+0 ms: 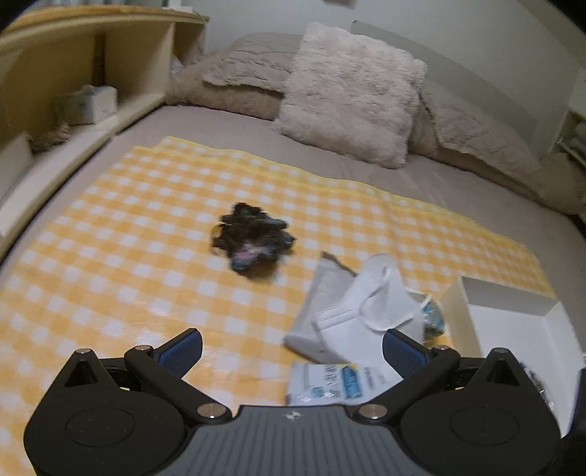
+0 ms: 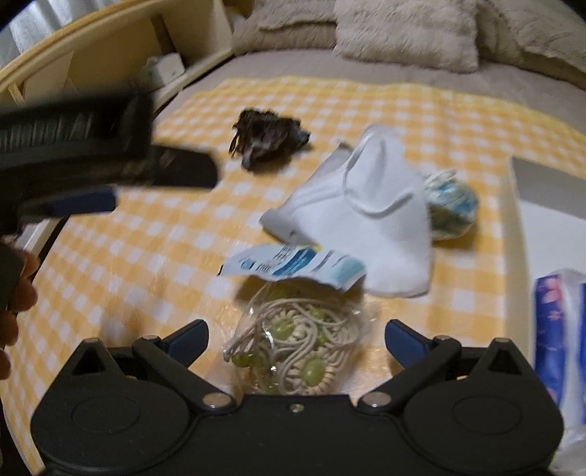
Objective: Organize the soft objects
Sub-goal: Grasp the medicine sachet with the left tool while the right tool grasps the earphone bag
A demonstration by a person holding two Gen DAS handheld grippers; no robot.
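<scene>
A dark fuzzy bundle (image 1: 252, 238) (image 2: 267, 137) lies mid-cloth on the yellow checked cloth (image 1: 128, 219) (image 2: 146, 256). A white face mask (image 1: 366, 311) (image 2: 370, 216) rests to its right, over a blue-and-white packet (image 1: 337, 380) (image 2: 293, 265). A blue-green patterned ball (image 2: 452, 205) (image 1: 434, 316) sits behind the mask. A clear bag of cream cords with green beads (image 2: 293, 348) lies between the open fingers of my right gripper (image 2: 295, 338). My left gripper (image 1: 291, 349) is open and empty, near the mask's edge; it also shows blurred (image 2: 110, 172) at the left of the right wrist view.
A white box (image 1: 512, 322) (image 2: 542, 205) stands at the right edge of the cloth, with a blue-and-pink wrapped pack (image 2: 560, 329) beside it. Fluffy pillows (image 1: 351, 91) (image 2: 406, 33) line the bed's head. A wooden shelf unit (image 1: 73, 73) runs along the left. A hand (image 2: 14, 311) shows at left.
</scene>
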